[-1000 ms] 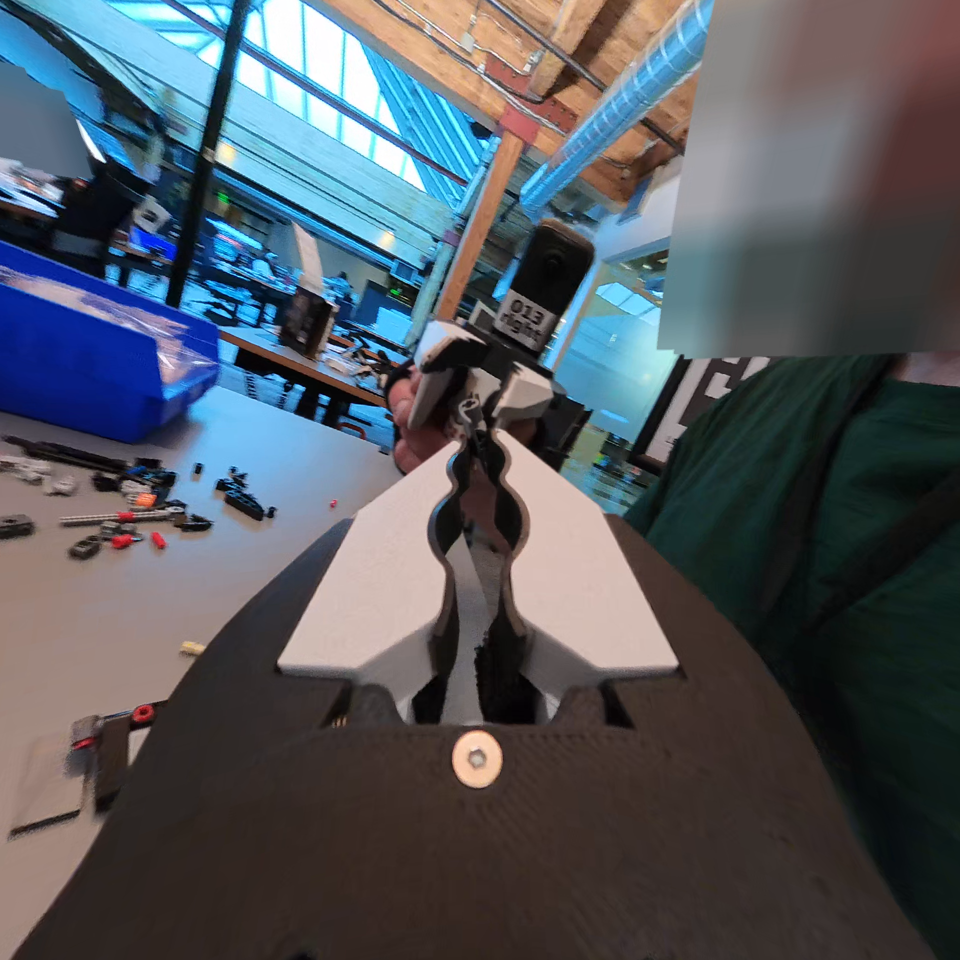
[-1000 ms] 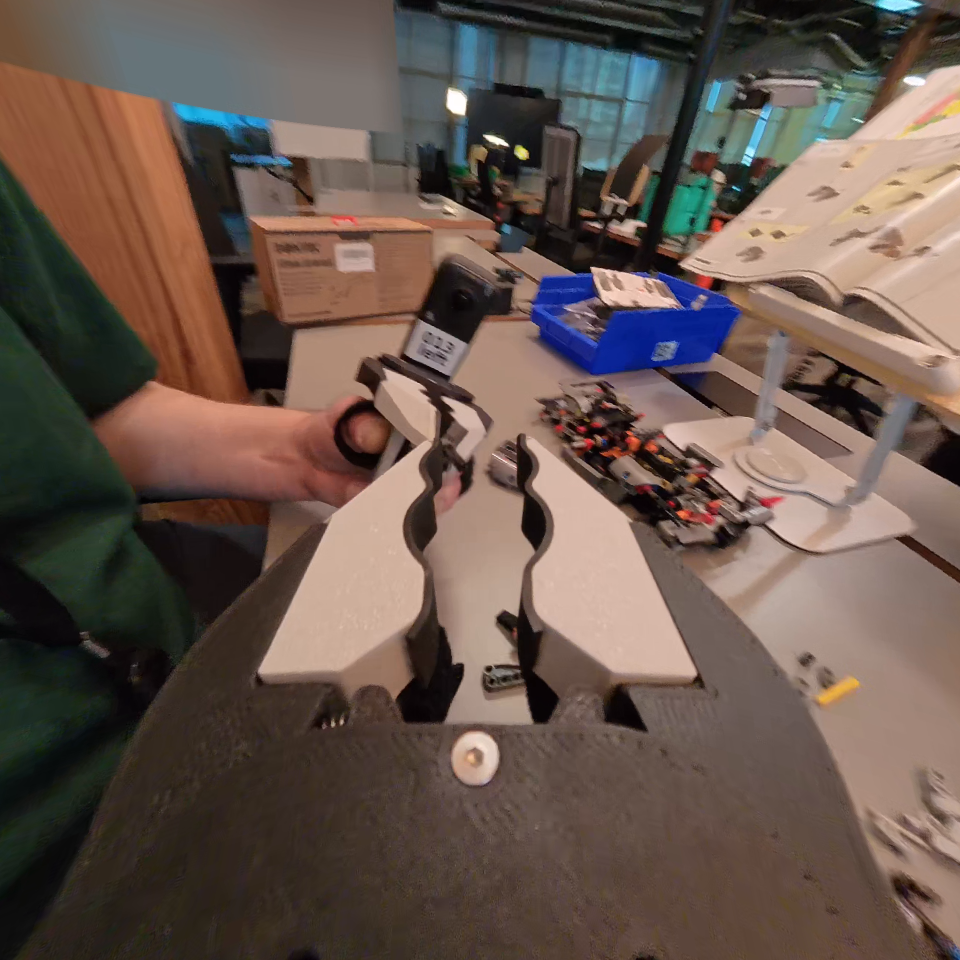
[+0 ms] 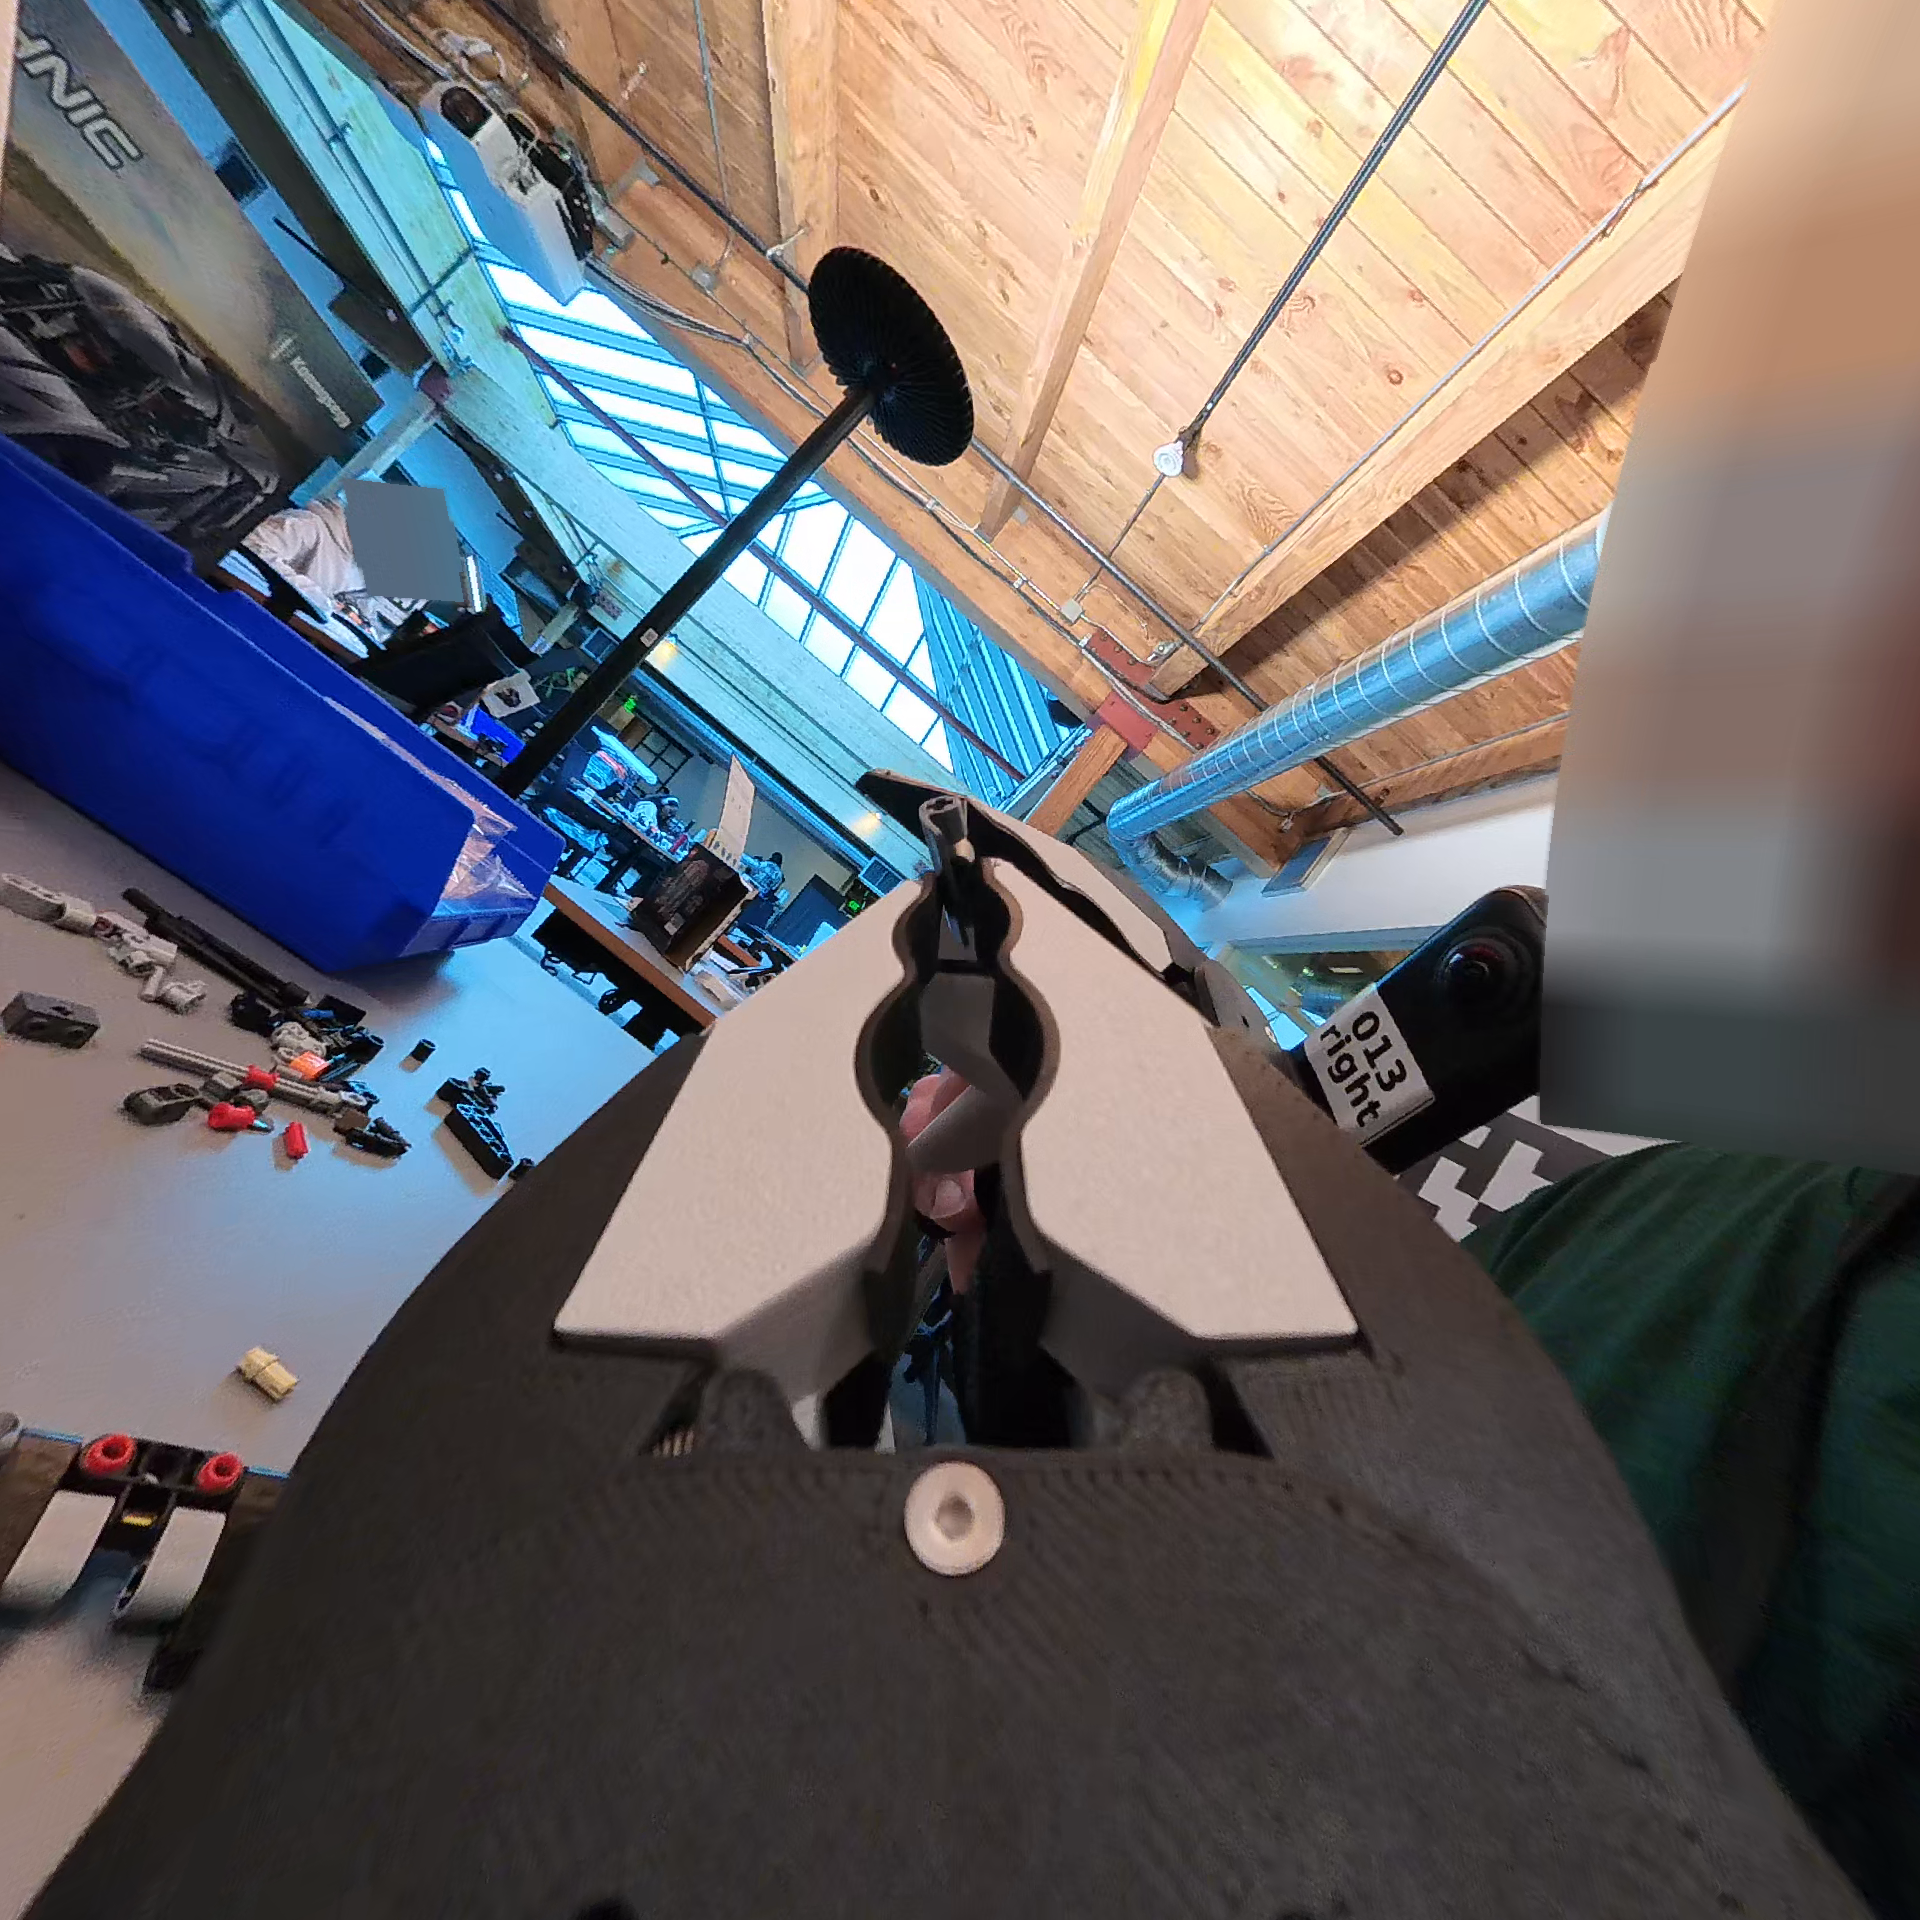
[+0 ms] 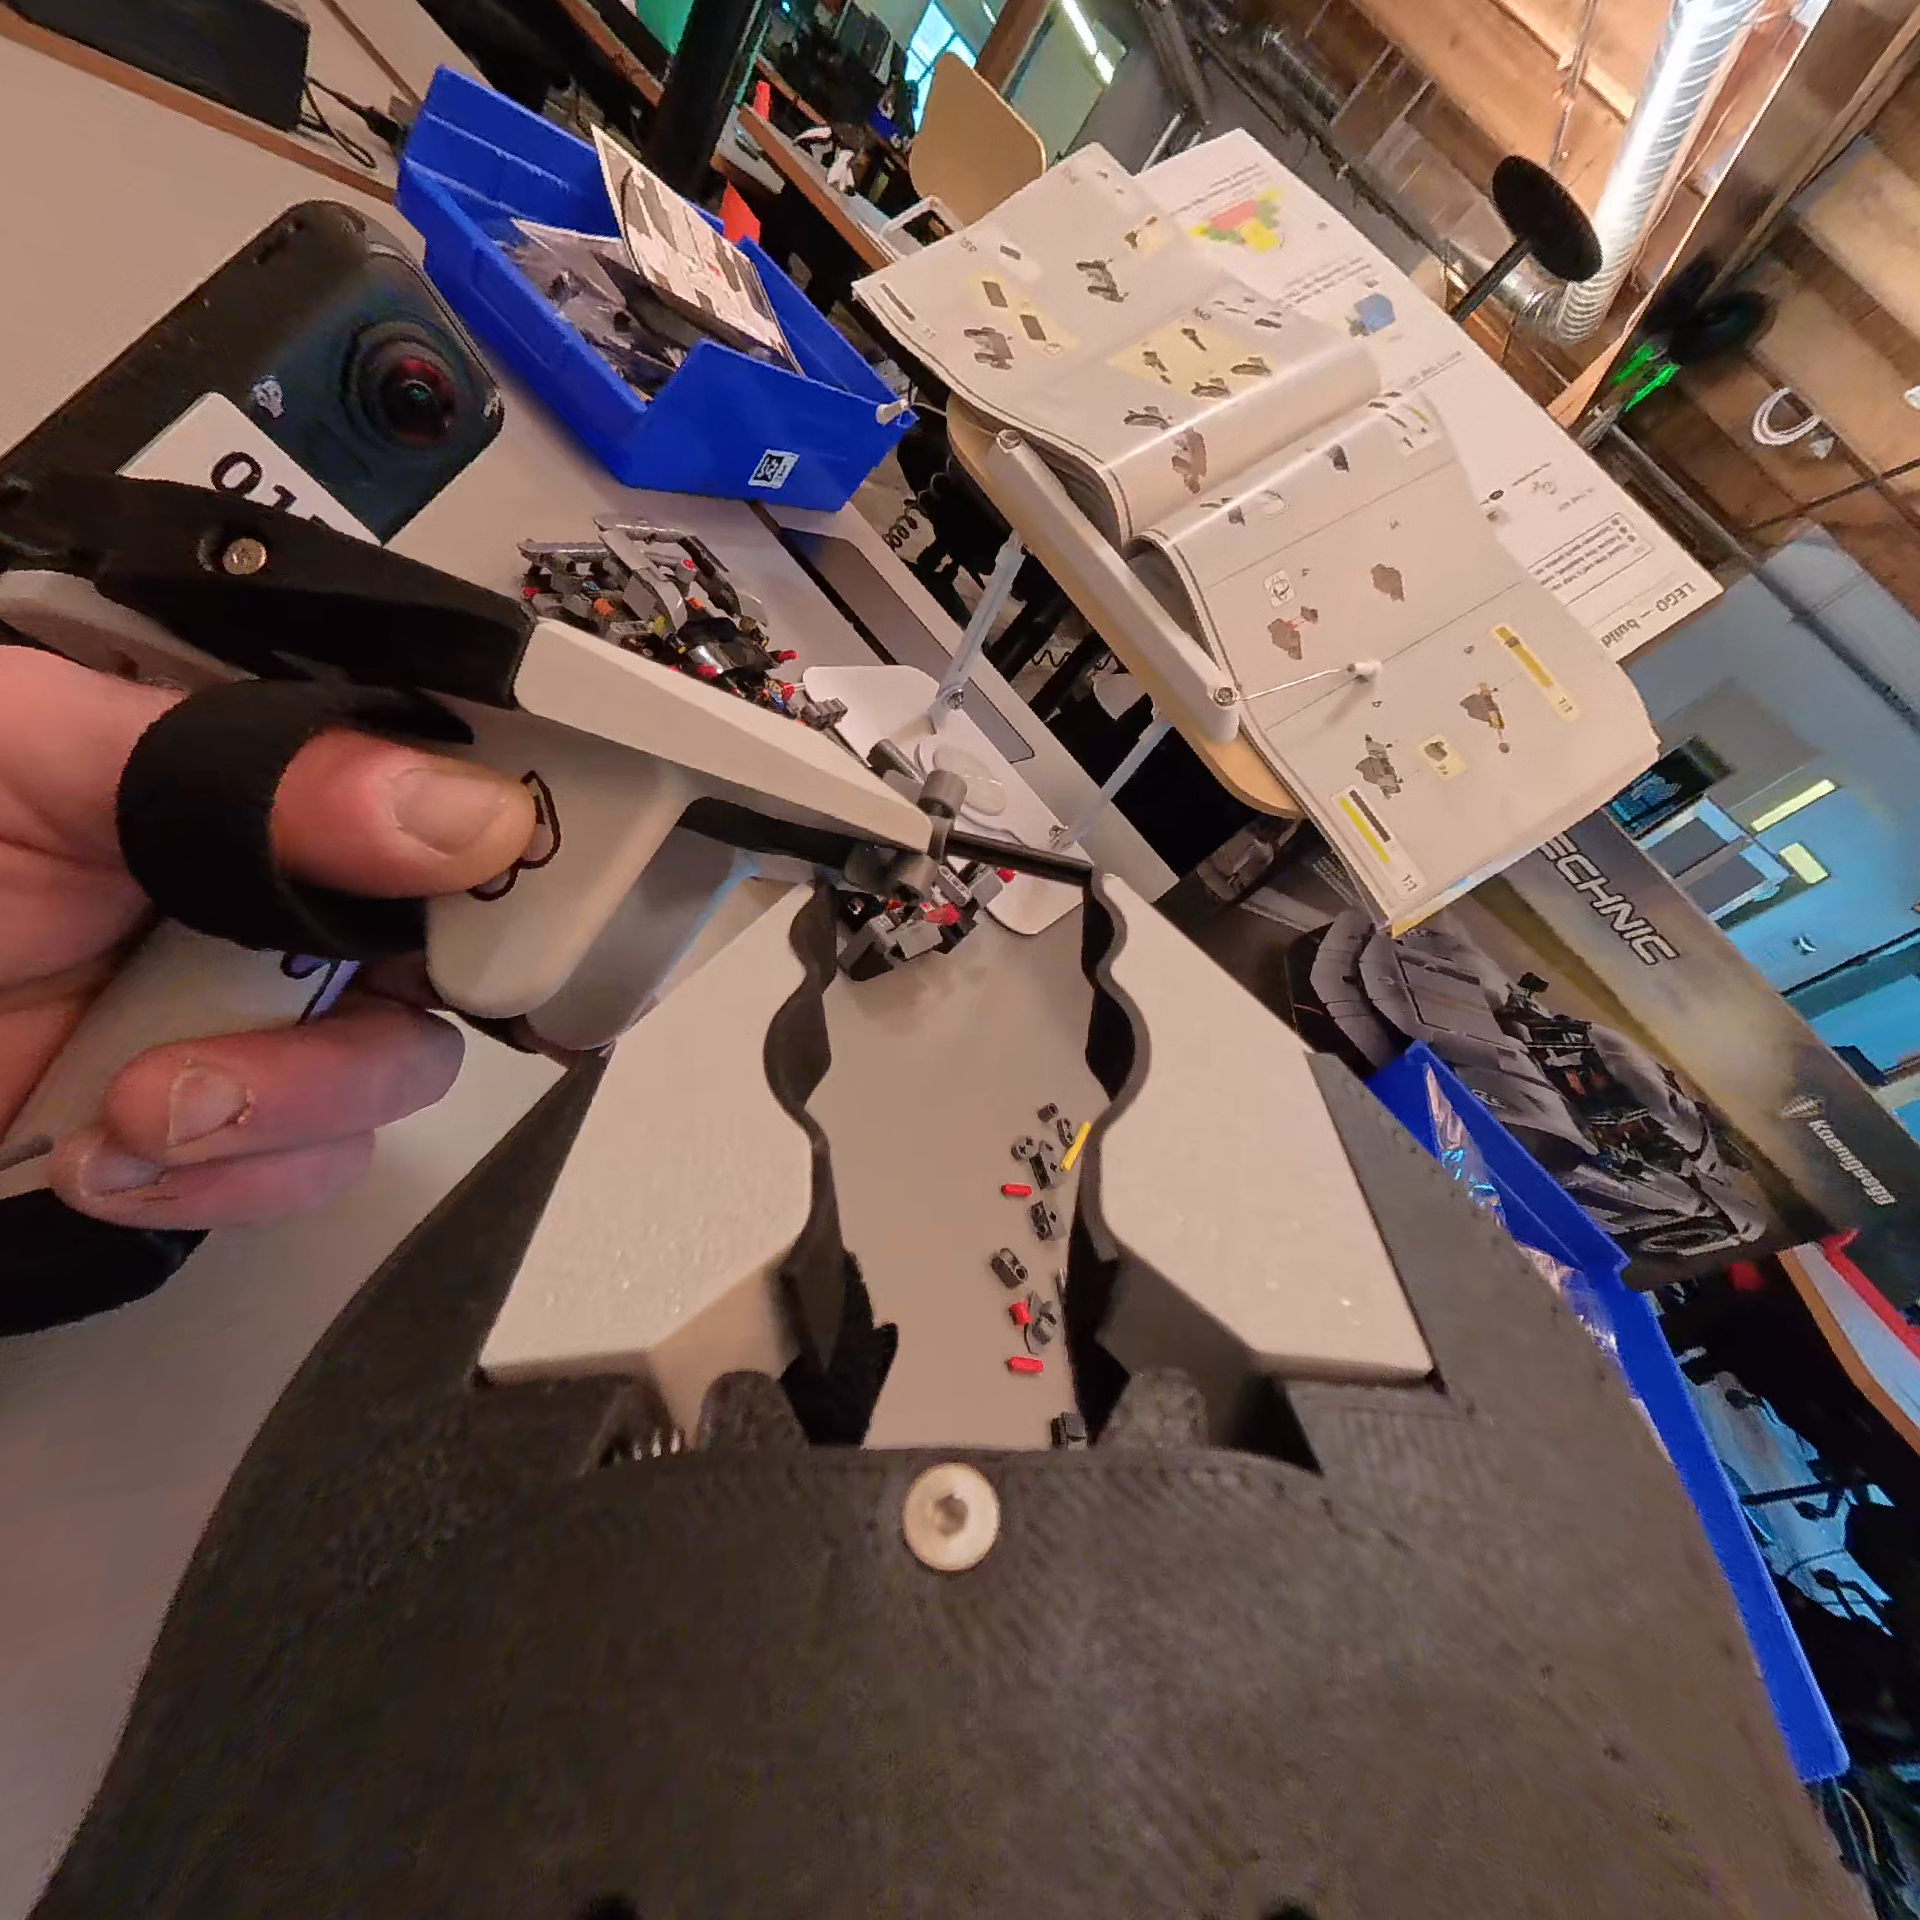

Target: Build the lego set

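Note:
My left gripper (image 3: pixel 954 883) is shut on a small grey connector piece (image 3: pixel 943 831) with a thin black axle through it. In the right wrist view the left gripper (image 4: pixel 914 847) comes in from the left, held by a hand, with the grey piece (image 4: pixel 920 831) and the axle (image 4: pixel 1023 860) right at my right gripper's fingertips. My right gripper (image 4: pixel 958 914) is open and empty, its jaws wide apart around the axle's end. The part-built grey model (image 4: pixel 665 613) lies on the table behind. Several small loose pieces (image 4: pixel 1039 1226) lie below the jaws.
An open instruction booklet (image 4: pixel 1247 468) rests on a white stand. A blue bin (image 4: pixel 665 343) stands at the back, another blue bin (image 4: pixel 1538 1247) and the set's box (image 4: pixel 1579 1101) at the right. Loose parts (image 3: pixel 260 1081) and a black sub-assembly with red pins (image 3: pixel 135 1475) lie left. The part-built grey model (image 4: pixel 665 613) is about 30 cm from both grippers' fingertips.
Both grippers have tilted and come close together. The left gripper's piece now sits at the right gripper's fingertips. The right jaws stand wider apart.

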`<state>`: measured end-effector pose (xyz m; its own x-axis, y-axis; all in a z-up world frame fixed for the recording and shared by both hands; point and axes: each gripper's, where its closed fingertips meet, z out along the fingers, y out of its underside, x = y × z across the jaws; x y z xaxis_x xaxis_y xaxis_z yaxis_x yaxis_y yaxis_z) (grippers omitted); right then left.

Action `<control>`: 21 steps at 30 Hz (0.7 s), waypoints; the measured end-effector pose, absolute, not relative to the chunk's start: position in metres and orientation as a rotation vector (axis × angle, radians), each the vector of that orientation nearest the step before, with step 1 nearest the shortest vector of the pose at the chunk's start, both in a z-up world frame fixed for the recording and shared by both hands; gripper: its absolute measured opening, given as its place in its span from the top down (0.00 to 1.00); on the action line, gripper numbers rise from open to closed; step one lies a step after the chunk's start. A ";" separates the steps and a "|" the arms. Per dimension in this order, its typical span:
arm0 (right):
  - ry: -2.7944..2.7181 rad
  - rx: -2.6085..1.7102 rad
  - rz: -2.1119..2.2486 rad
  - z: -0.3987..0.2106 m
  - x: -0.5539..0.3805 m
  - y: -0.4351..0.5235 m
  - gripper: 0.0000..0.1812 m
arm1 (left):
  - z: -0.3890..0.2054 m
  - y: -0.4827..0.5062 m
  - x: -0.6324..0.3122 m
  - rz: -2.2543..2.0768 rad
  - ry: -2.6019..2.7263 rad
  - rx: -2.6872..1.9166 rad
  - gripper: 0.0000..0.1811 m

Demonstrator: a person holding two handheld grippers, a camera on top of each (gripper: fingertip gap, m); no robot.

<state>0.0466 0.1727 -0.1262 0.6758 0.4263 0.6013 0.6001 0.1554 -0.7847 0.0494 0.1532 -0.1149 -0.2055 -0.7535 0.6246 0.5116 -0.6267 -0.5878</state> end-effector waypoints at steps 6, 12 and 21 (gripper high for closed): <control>-0.896 -1.471 -0.171 -0.126 0.051 0.173 0.72 | -0.119 0.156 0.053 -1.911 0.302 -1.212 0.97; -0.917 -1.485 -0.208 -0.132 0.054 0.177 0.76 | -0.123 0.159 0.055 -1.911 0.284 -1.225 0.97; -0.951 -1.507 -0.216 -0.135 0.048 0.181 0.79 | -0.125 0.162 0.047 -1.893 0.262 -1.219 0.97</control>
<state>0.0481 0.1806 -0.1346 0.6389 0.4265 0.6402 0.6610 0.1212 -0.7405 0.0471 0.1616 -0.1248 -0.1666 -0.7426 0.6487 0.5387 -0.6196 -0.5709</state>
